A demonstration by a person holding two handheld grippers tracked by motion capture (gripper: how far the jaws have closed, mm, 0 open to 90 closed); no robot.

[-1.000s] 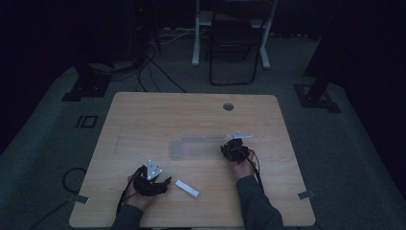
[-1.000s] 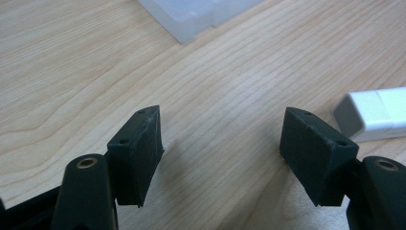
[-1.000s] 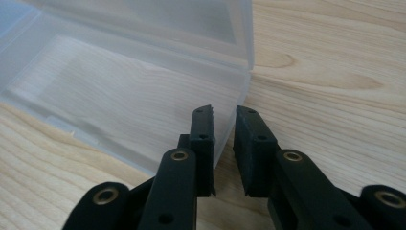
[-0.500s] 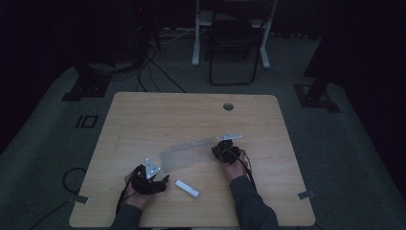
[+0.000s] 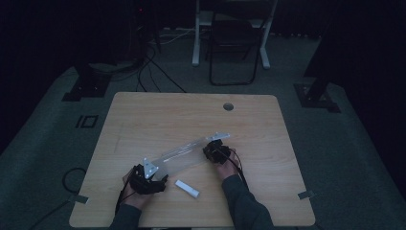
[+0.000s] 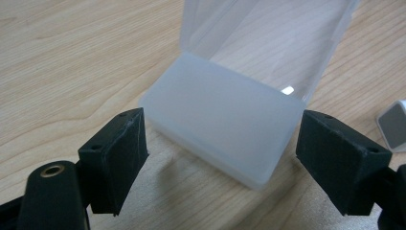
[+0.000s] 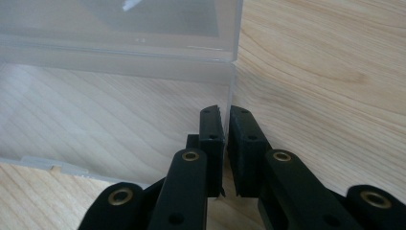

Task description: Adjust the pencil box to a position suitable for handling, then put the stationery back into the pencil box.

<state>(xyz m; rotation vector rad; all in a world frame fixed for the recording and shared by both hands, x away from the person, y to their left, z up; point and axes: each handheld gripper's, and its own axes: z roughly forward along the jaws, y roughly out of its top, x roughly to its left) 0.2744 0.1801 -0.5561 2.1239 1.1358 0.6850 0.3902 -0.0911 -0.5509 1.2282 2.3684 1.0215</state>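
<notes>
**Clear box lying slantwise on the tabletop, pinched at one end**

The clear plastic box [image 5: 184,155] lies slantwise across the near middle of the tabletop [image 5: 191,115], its long line running from the left tool [image 5: 149,181] up to the right tool [image 5: 215,149]. It sits well in from every edge. The far half of the tabletop is bare wood, apart from a round hole [image 5: 228,106] near the far edge. There is also free wood to the right of the right tool.

A small white block [image 5: 187,188] lies just beside the left tool, near the front edge and apart from the box.

Left tool [image 6: 220,158]: jaws spread wide and just now opening further. The frosted end of the box [image 6: 225,124] sits between them, with a gap on each side and no pad touching. The white block [image 6: 395,125] shows at that view's right edge.

Right tool [image 7: 225,143]: jaws pressed together on the thin clear wall of the box [image 7: 119,62], having just been closing. The wall's corner edge runs straight down between the pads.

The high view gives the whole layout and the margins, but it is dim and the jaw states are unreadable there. The gripper views settle the gap and the pinch.
</notes>
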